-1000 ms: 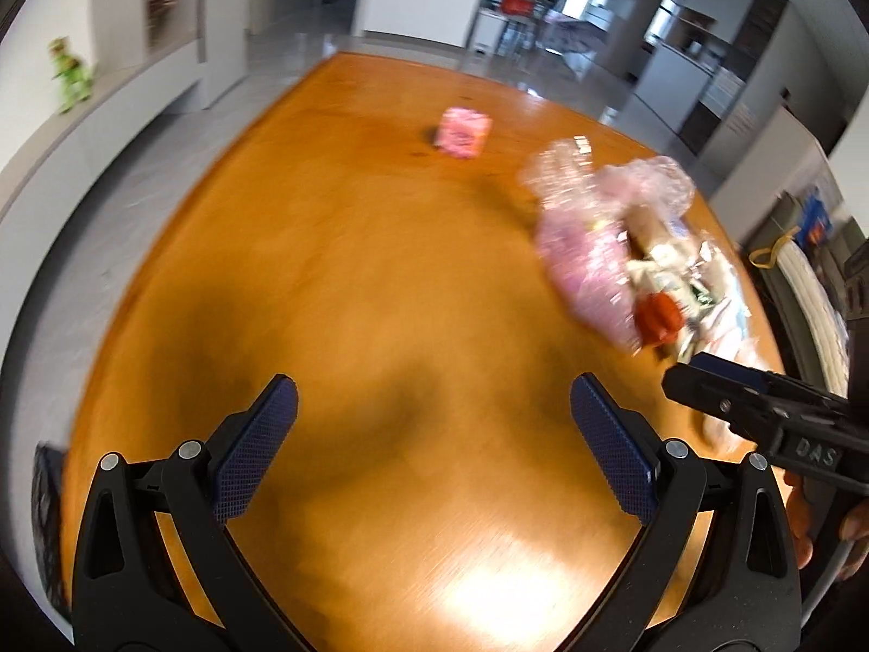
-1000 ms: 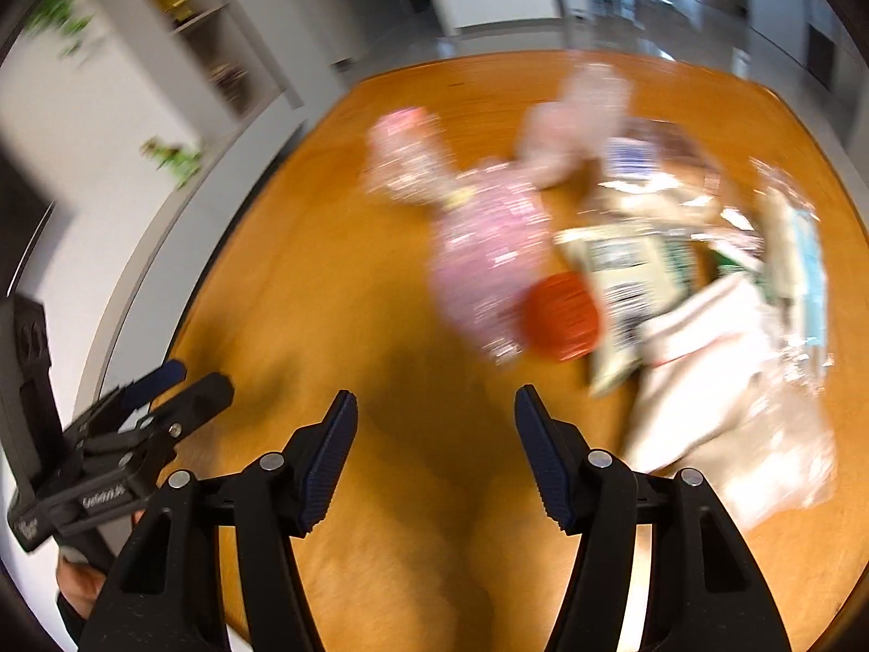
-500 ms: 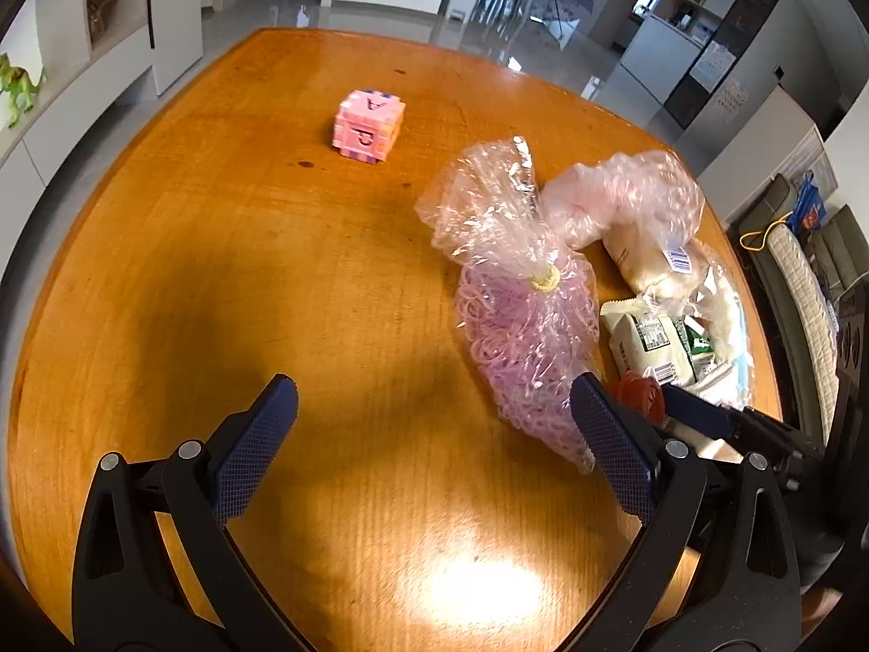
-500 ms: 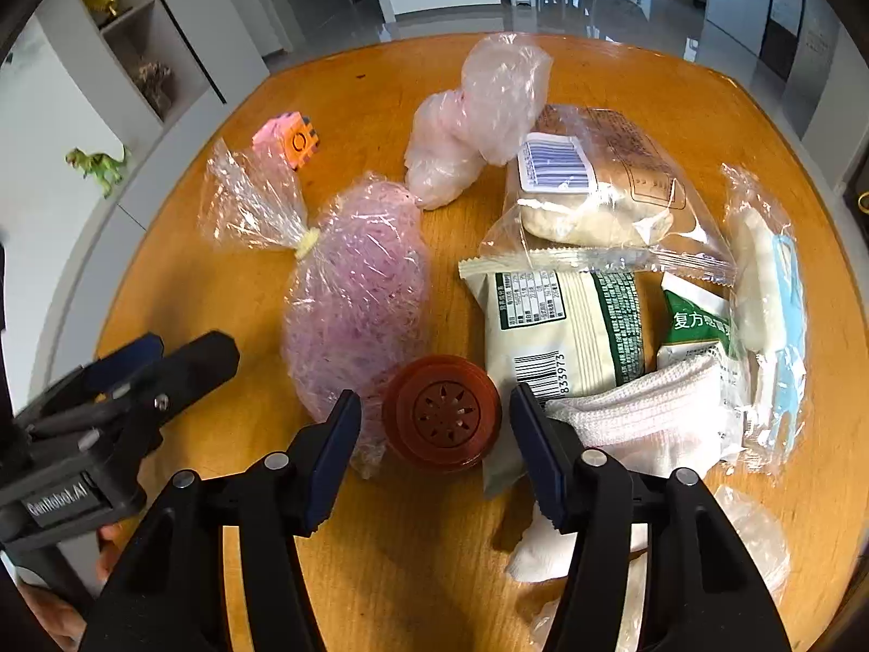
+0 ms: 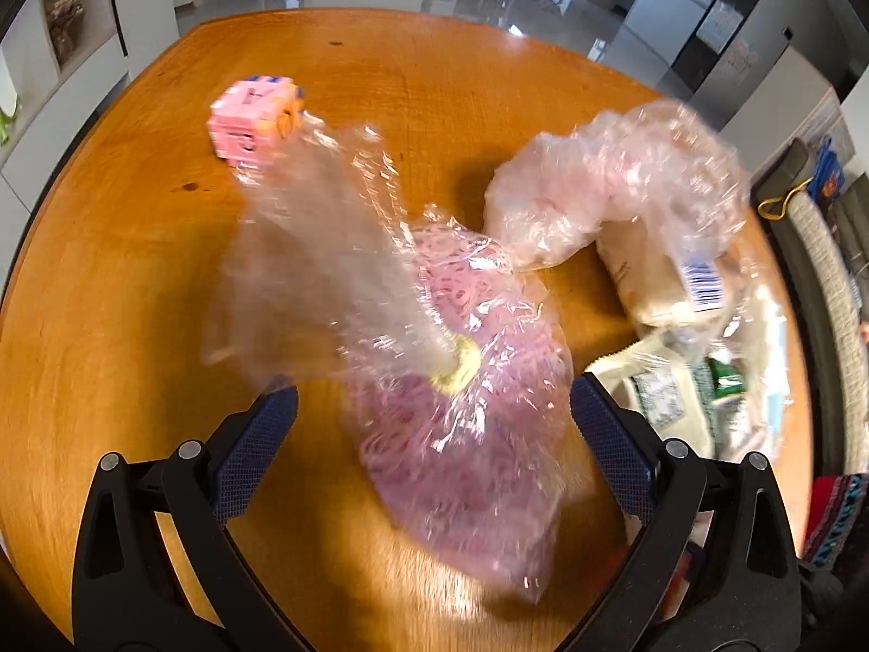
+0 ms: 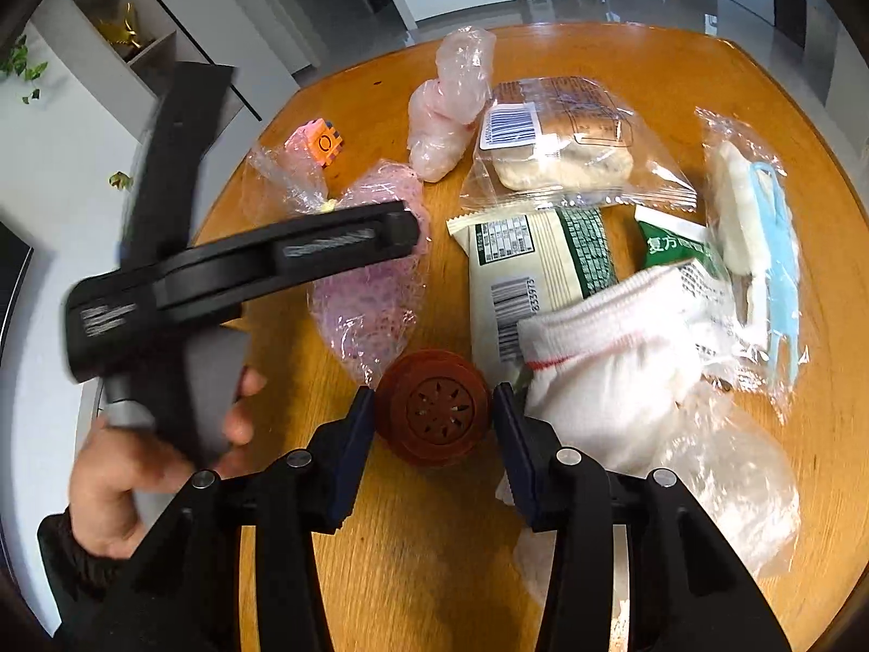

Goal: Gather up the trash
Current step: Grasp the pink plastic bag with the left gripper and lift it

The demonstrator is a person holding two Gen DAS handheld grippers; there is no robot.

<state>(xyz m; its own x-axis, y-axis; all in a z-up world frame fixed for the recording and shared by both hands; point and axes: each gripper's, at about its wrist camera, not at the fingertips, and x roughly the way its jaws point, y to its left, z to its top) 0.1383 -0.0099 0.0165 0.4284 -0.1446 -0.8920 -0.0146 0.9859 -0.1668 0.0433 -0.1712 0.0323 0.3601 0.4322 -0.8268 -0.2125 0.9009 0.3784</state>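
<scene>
A clear bag of pink shreds point(image 5: 461, 424) tied with a yellow band lies on the wooden table point(image 5: 136, 282), between the wide-open jaws of my left gripper point(image 5: 432, 424). In the right wrist view the same bag point(image 6: 375, 282) lies partly behind the left gripper's body point(image 6: 244, 271). A brown round cap point(image 6: 434, 407) sits between the jaws of my right gripper point(image 6: 433, 407), which stand close to its sides; contact is unclear. Around it lie a white sock point(image 6: 603, 358), snack packets point(image 6: 537, 266), wrapped bread point(image 6: 565, 146) and a packed mask point(image 6: 755, 233).
A pink toy cube point(image 5: 252, 119) stands at the far left of the table, and also shows in the right wrist view point(image 6: 320, 146). A crumpled pale pink plastic bag point(image 5: 614, 190) lies behind the shred bag. A clear bag point(image 6: 728, 494) lies near the right gripper. Shelves line the left wall.
My left gripper moved forward over the pink shred bag, which now lies between its jaws. My right gripper advanced and narrowed around the brown cap.
</scene>
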